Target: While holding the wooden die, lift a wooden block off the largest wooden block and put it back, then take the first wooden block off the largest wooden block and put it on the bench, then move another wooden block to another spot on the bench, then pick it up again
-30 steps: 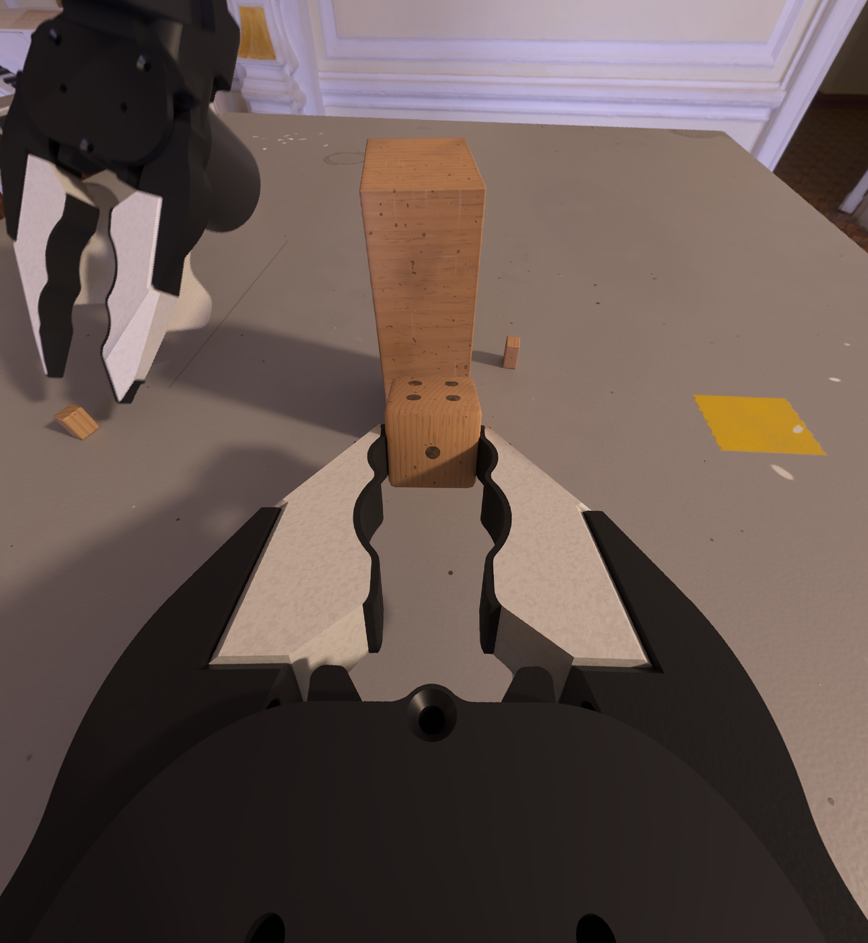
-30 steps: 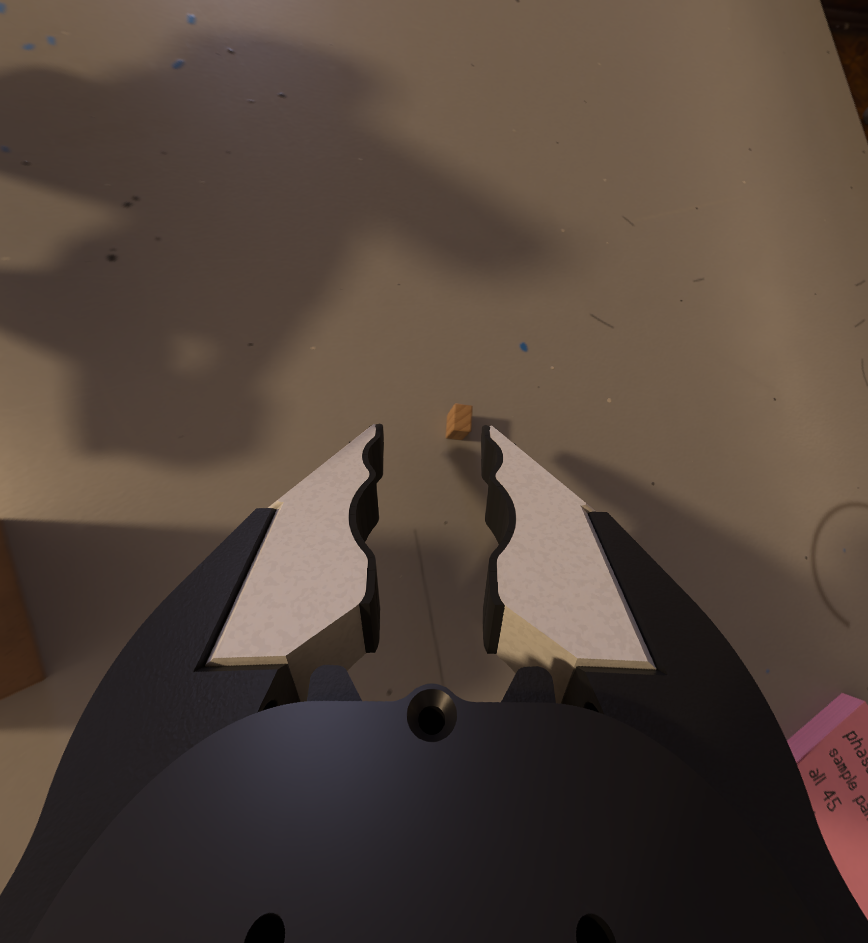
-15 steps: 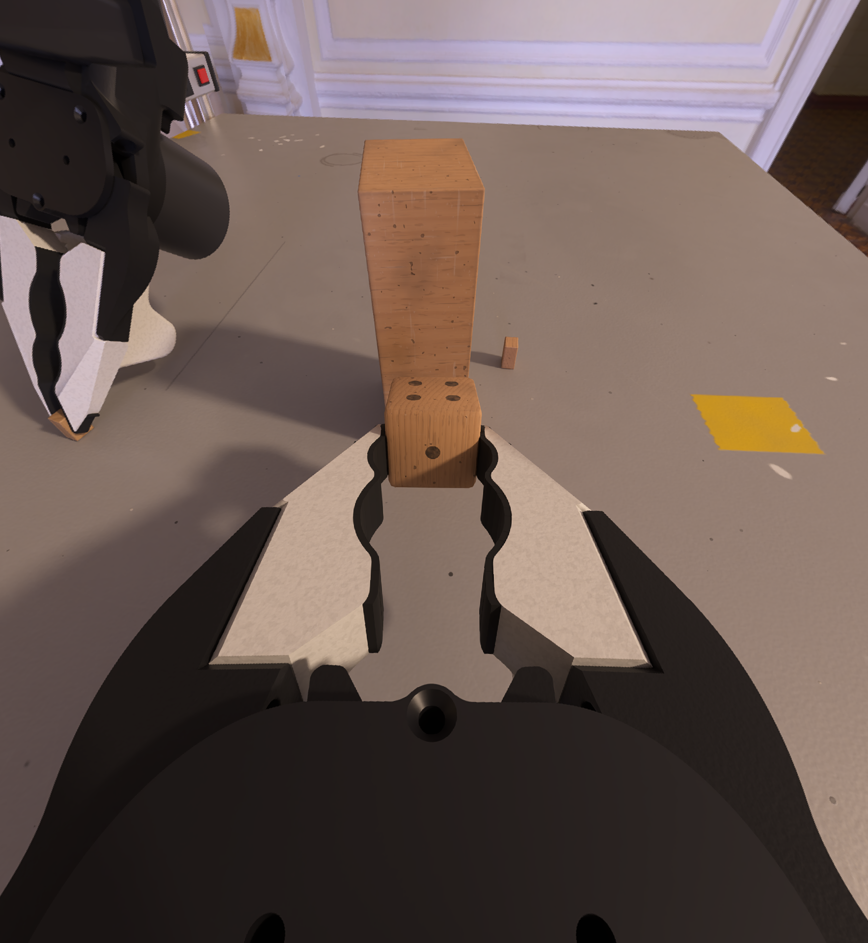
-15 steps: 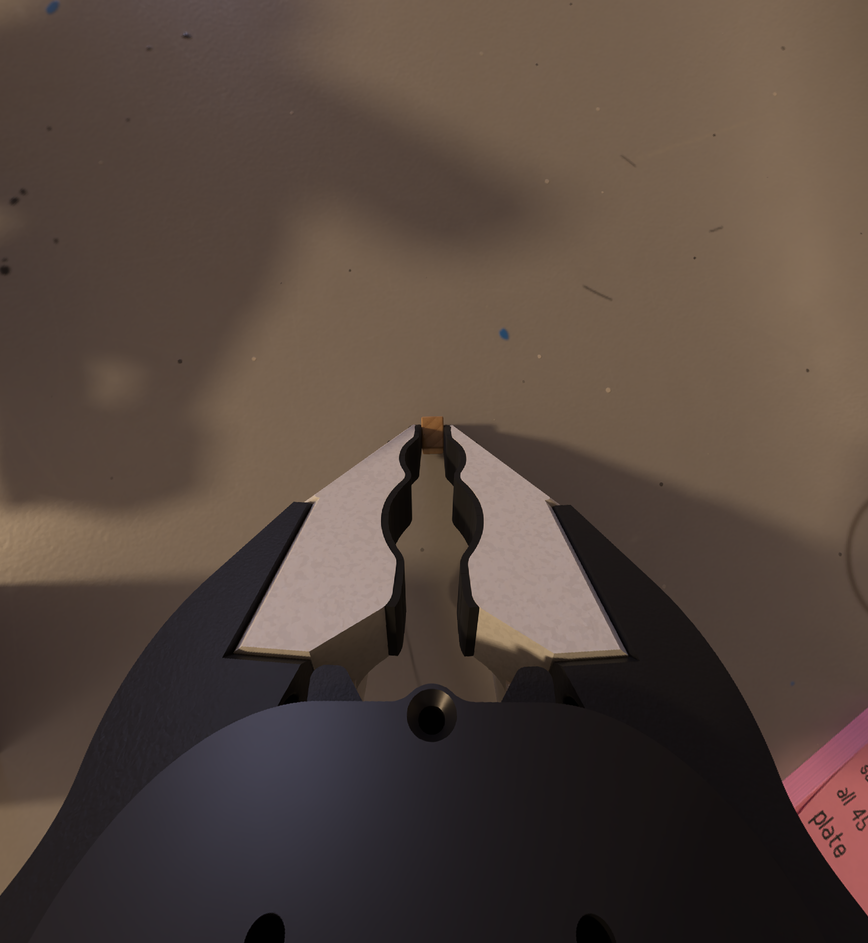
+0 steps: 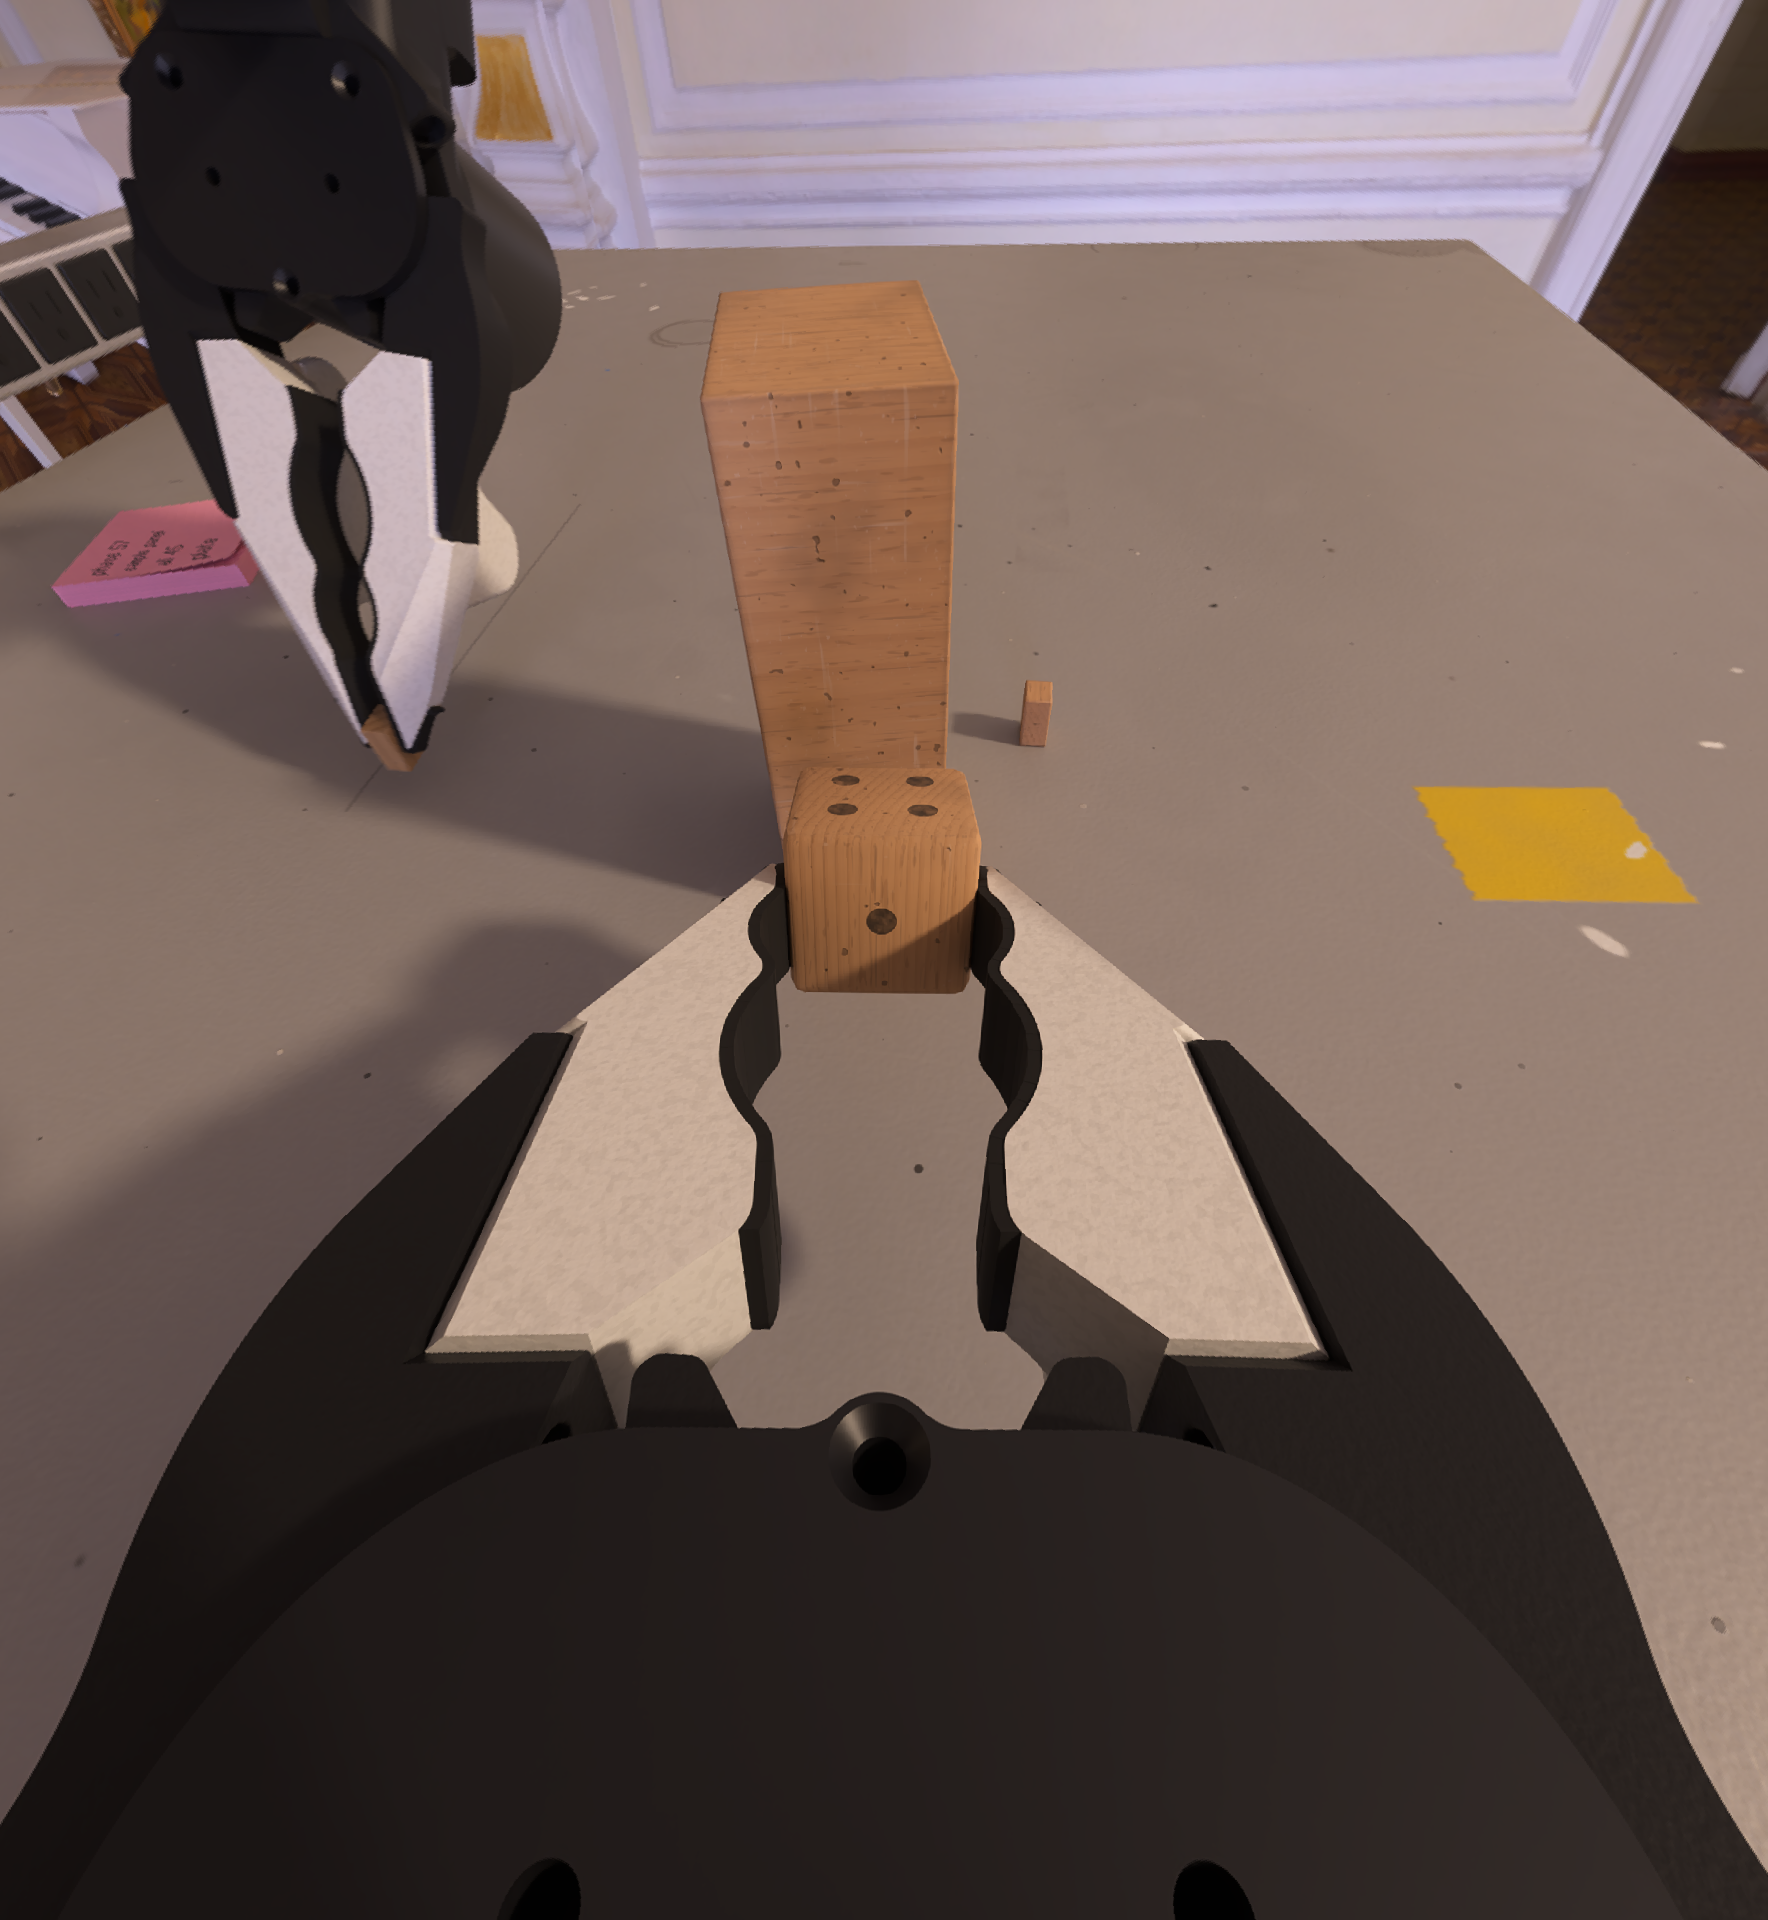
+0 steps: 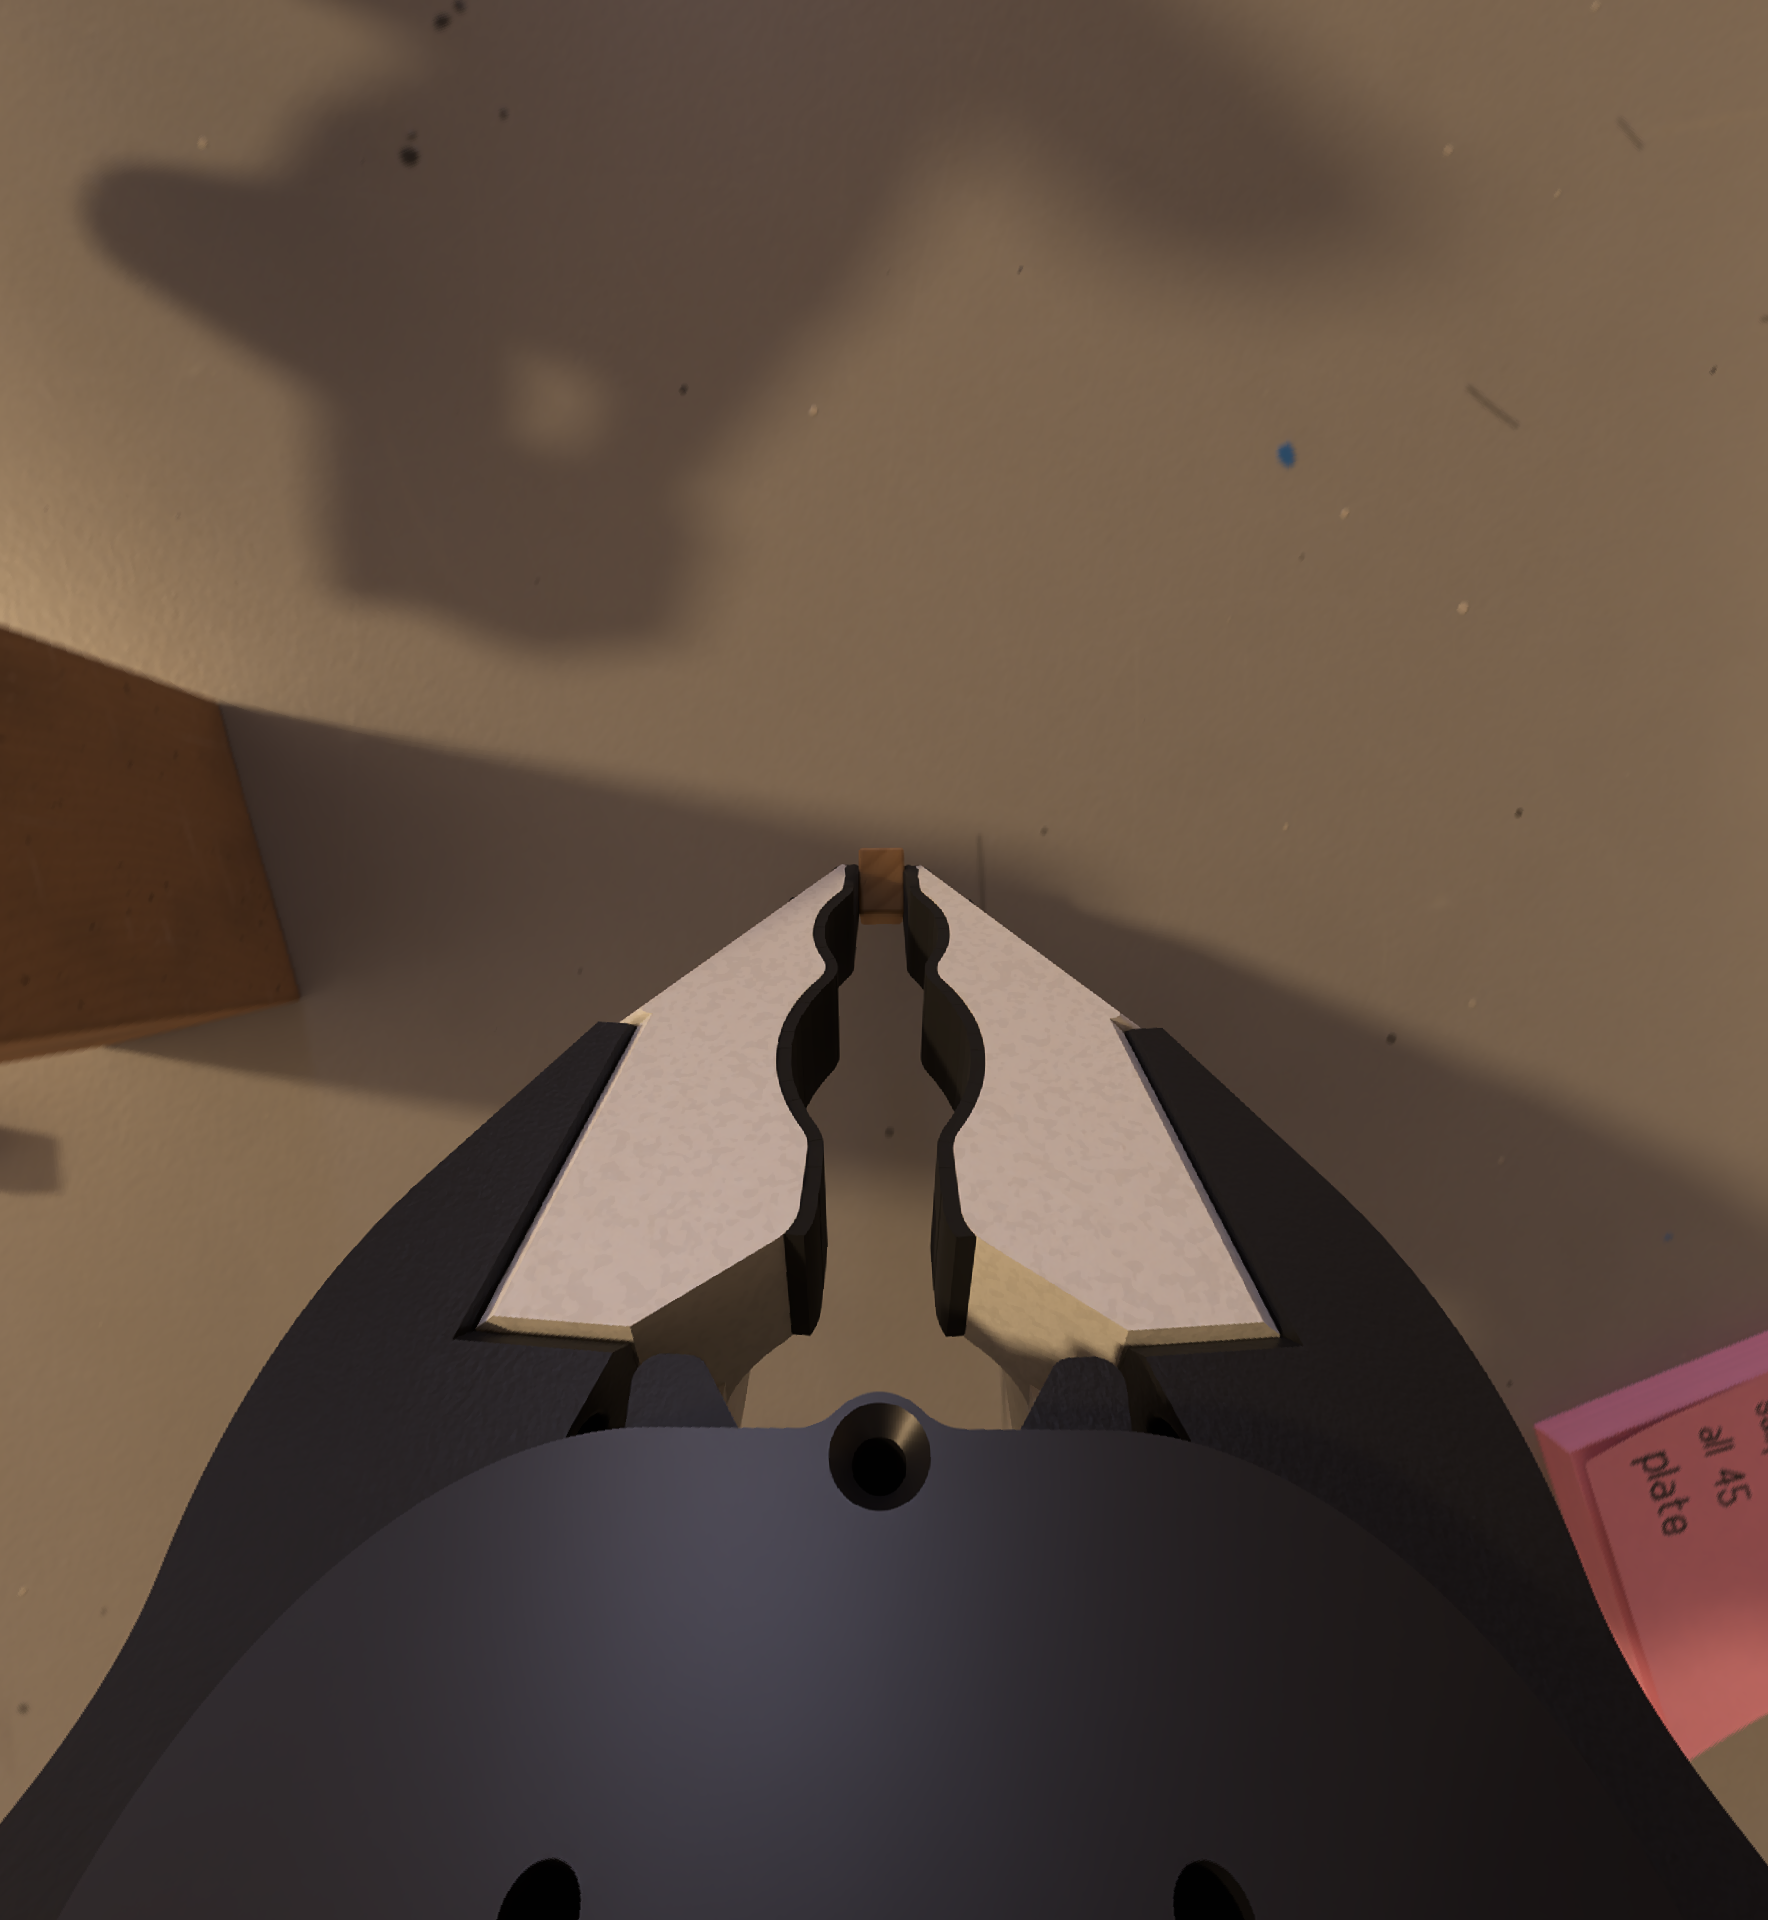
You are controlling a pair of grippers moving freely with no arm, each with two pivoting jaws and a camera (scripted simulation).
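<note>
Your left tool [image 5: 880, 894] grips the wooden die [image 5: 880, 883] before the largest wooden block [image 5: 838, 520]; your right tool [image 6: 882, 883], nearly closed, pinches a small wooden block [image 6: 881, 881] above the counter [image 6: 1275, 727].

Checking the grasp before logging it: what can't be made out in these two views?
- Small wooden block in the right gripper: mostly hidden by the fingertips in both views.
- Largest wooden block: cut off by the right wrist view's left edge.
- Its base, left wrist view: hidden behind the wooden die held by the left gripper.
</note>
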